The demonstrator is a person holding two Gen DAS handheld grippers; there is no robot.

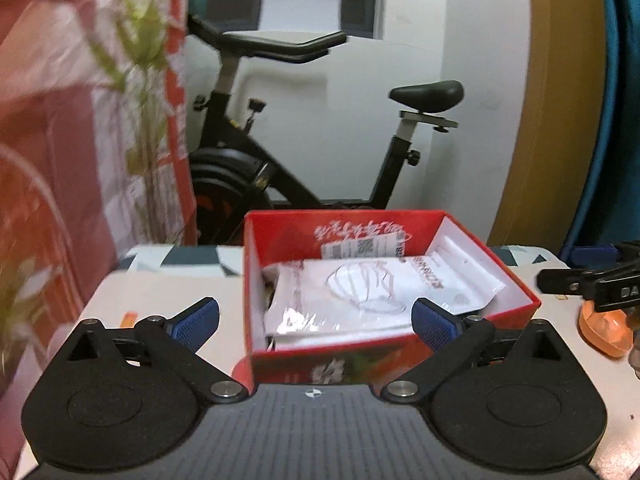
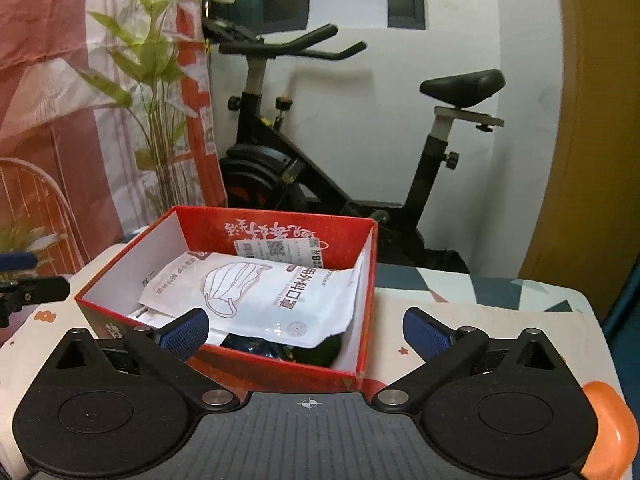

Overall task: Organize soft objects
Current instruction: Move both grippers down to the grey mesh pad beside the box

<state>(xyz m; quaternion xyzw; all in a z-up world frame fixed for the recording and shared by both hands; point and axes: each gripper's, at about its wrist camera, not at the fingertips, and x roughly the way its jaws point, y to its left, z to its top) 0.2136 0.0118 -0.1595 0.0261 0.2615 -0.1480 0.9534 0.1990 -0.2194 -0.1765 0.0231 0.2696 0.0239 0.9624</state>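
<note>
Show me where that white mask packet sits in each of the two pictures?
Left wrist view: the mask packet lies in the red box, centre, slightly below middle.
Right wrist view: the packet lies in the same box, left of centre.
Shared landmark: the exercise bike behind the box.

The box [image 2: 256, 364] sits on the table [image 2: 500, 320]. A mask pack [image 2: 256, 292] lies in the box, on top of other things. The bike [image 2: 320, 168] stands behind the box.
</note>
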